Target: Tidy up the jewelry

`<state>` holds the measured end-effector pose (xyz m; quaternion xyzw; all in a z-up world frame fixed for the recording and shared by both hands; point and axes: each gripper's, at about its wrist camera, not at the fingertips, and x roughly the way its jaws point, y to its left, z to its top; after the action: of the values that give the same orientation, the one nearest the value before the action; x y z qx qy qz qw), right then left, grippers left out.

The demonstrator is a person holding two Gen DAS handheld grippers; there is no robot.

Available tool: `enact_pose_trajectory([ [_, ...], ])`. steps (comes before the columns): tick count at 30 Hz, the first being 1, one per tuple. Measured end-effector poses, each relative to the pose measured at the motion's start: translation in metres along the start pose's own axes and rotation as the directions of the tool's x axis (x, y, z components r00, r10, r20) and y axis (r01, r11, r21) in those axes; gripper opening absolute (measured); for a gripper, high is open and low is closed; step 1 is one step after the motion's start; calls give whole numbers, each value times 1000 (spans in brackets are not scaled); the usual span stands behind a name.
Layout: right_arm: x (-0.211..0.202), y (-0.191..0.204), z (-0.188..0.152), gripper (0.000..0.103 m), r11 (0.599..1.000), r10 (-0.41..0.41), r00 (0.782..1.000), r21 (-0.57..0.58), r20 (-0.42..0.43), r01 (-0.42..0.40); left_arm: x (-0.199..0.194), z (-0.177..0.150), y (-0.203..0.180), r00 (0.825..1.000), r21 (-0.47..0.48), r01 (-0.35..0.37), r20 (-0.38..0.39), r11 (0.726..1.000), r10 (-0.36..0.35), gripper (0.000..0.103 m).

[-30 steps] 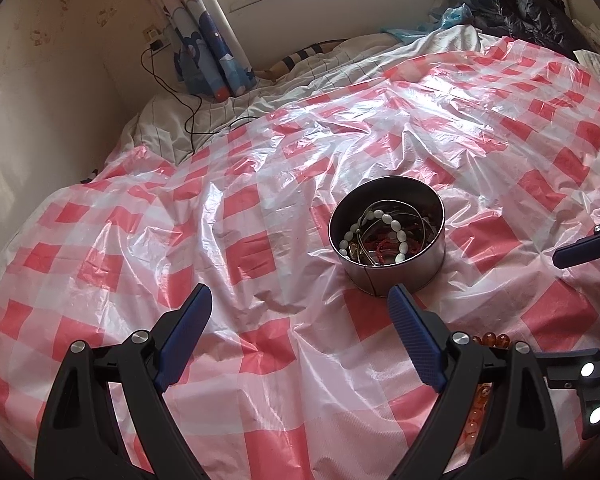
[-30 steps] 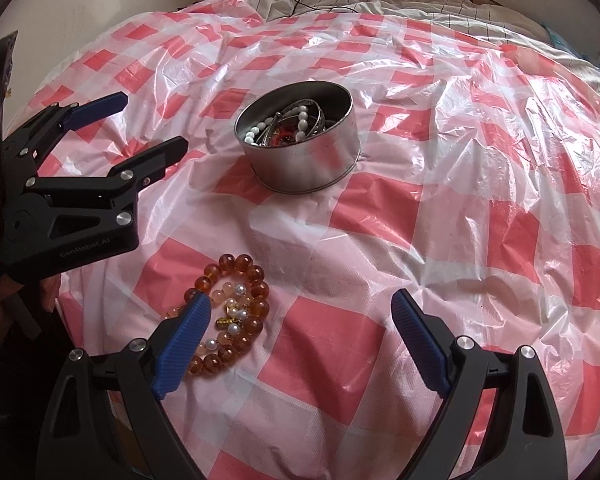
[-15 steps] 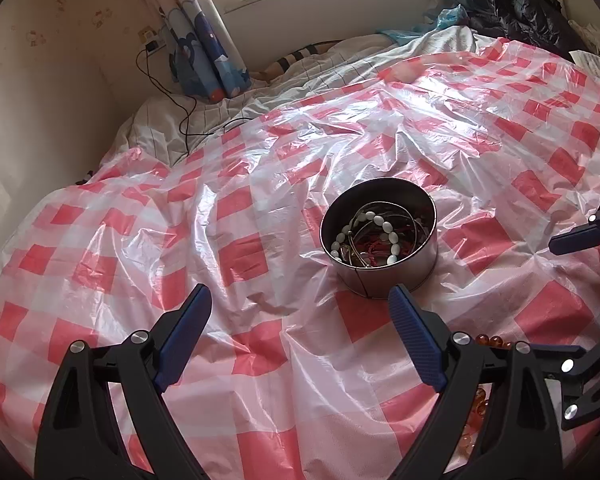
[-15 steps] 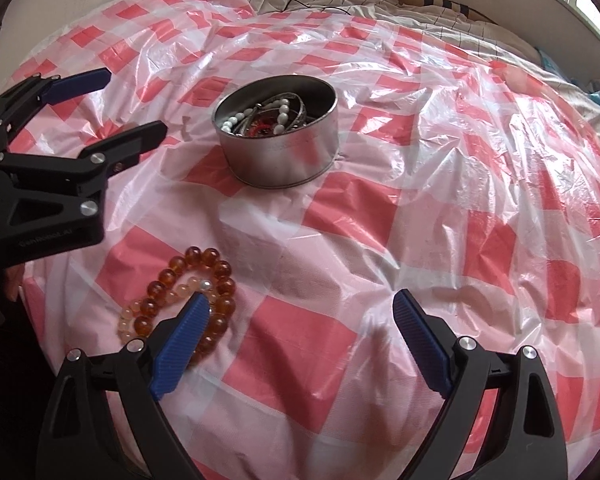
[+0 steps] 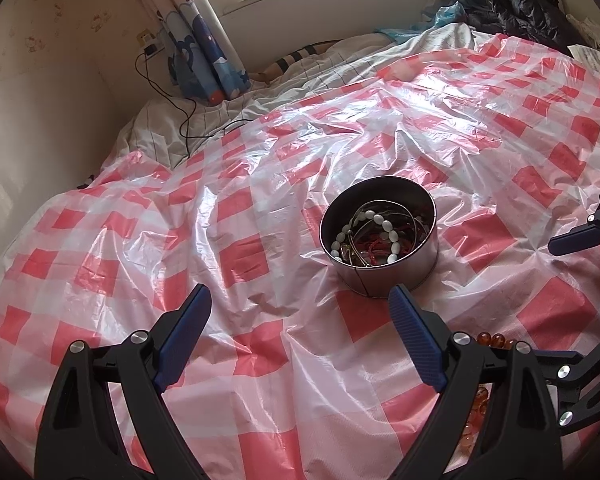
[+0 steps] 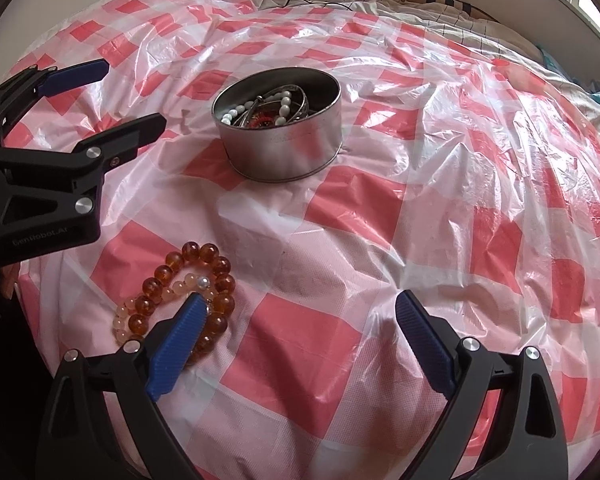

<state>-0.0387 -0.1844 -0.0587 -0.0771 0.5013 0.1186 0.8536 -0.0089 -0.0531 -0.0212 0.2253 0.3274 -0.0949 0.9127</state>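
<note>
Amber bracelets (image 6: pixel 180 300) loose near the checkered sheet's (image 6: pixel 440 208) near edge, well short of the half-filled tin (image 6: pixel 278 136) mid-sheet; right gripper (image 6: pixel 296 340) and left gripper (image 5: pixel 300 338) both spread, empty — pickup and drop-in left.

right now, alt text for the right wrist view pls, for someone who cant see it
An open right gripper hovers over a red-and-white checked plastic sheet, its left finger just over an amber bead bracelet. Beyond sits a round metal tin of jewelry; the open left gripper enters from the left.
</note>
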Motion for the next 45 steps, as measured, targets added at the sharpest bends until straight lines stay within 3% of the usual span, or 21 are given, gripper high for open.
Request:
enact_pose_trajectory([
  [15, -1, -6, 0, 93, 1000, -24, 1000, 8, -2, 24, 3, 0, 0, 1000, -11, 1, -18, 1000, -1, 87],
  [25, -5, -16, 2, 94, 993, -117, 993, -10, 0, 117, 9, -2, 7, 999, -35, 11, -51, 999, -12, 87],
  [29, -7, -13, 2, 94, 998, -61, 998, 5, 11, 61, 10, -2, 7, 998, -45, 17, -54, 999, -19, 87],
  [33, 2, 0, -1, 94, 988, -142, 990, -66, -7, 142, 11, -2, 2, 998, -26, 27, -60, 999, -29, 88],
  [35, 0, -5, 0, 94, 983, -171, 985, -60, -5, 171, 11, -2, 2, 995, -37, 68, -71, 997, -71, 88],
  [37, -4, -14, 2, 95, 978, -205, 979, -40, -1, 205, 11, -3, 6, 980, -88, 172, -86, 981, -179, 88],
  [40, -5, -31, 2, 95, 977, -215, 977, 4, -16, 215, 9, -8, 9, 905, -173, 395, -97, 902, -414, 88],
  [42, -3, -34, 1, 95, 982, -185, 982, 24, -28, 186, 2, -10, -2, 890, -132, 437, -81, 890, -449, 88],
  [45, 1, -28, 0, 95, 983, -185, 982, 0, -39, 185, -4, -15, -28, 887, -21, 452, -96, 892, -452, 88],
])
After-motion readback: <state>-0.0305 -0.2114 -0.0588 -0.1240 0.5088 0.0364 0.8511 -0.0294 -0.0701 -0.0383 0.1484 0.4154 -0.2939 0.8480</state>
